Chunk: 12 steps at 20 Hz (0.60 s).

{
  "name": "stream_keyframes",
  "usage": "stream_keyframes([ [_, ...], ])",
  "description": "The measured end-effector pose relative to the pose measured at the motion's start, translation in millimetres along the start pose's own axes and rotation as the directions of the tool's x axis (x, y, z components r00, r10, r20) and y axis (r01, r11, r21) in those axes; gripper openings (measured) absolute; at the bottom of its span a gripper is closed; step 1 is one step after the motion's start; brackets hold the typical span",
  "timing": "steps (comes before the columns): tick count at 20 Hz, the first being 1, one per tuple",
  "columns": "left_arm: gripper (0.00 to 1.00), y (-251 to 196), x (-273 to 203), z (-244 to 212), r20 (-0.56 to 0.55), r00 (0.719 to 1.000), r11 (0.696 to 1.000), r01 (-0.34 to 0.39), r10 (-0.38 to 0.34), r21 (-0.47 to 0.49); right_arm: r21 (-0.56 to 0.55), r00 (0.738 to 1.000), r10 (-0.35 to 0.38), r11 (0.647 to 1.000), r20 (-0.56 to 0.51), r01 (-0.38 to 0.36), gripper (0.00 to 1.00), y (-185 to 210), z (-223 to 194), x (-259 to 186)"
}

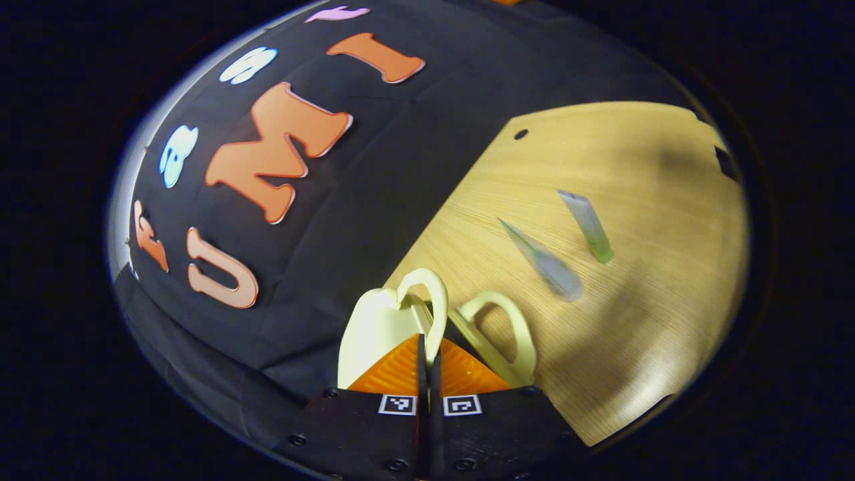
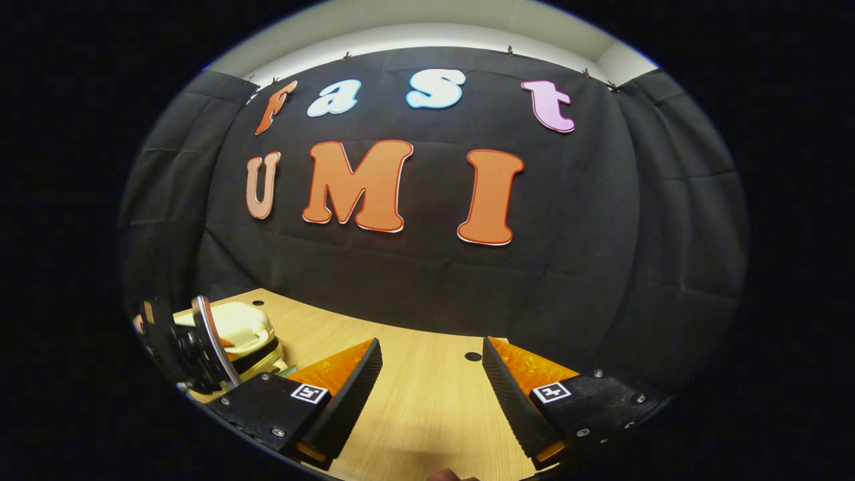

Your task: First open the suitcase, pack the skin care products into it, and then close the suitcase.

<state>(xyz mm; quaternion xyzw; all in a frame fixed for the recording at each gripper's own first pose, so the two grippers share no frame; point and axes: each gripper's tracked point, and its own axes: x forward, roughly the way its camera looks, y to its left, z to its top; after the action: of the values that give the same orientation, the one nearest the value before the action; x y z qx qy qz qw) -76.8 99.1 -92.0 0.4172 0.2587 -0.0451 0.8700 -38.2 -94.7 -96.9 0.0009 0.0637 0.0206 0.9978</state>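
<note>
Wooden table (image 2: pixel 427 401); left tongs (image 1: pixel 429 361) clamp suitcase handle (image 1: pixel 427 300); right tongs (image 2: pixel 431 374) wide apart, empty.

Wood table (image 2: pixel 427 407) with small round holes; black cloth wall (image 2: pixel 427 267) behind table; pale ceiling strip (image 2: pixel 427 30) above cloth.

Light wood-grain table (image 1: pixel 621 321), small round holes (image 1: pixel 520 133) near the far edge. Black cloth wall (image 2: pixel 427 280) behind, creased. Pale ceiling strip (image 2: pixel 427 30) above the cloth.
</note>
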Motion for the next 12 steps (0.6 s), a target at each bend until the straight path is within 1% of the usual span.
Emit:
stream_keyframes([
  [3, 0.00, 11, 3, 4, 0.006, 0.999, 0.986, -0.035, 0.037, -0.162, -0.011, 0.999, 0.030, 0.999, -0.017, -0.030, 0.96, 14, -6, 4],
  [6, 0.00, 22, 0, 5, 0.023, 0.997, 0.961, -0.061, 0.069, -0.270, -0.023, 0.998, 0.056, 0.998, -0.006, -0.056, 0.96, 37, 1, 5],
  [9, 0.00, 31, -1, 7, 0.037, 0.996, 0.926, -0.062, 0.082, -0.372, -0.036, 0.998, 0.055, 0.998, -0.012, -0.055, 0.95, 59, 3, 13],
  [12, 0.00, 42, -5, 7, 0.056, 0.992, 0.887, -0.075, 0.112, -0.456, -0.026, 0.999, 0.045, 0.999, -0.015, -0.045, 0.96, 87, 9, 20],
])
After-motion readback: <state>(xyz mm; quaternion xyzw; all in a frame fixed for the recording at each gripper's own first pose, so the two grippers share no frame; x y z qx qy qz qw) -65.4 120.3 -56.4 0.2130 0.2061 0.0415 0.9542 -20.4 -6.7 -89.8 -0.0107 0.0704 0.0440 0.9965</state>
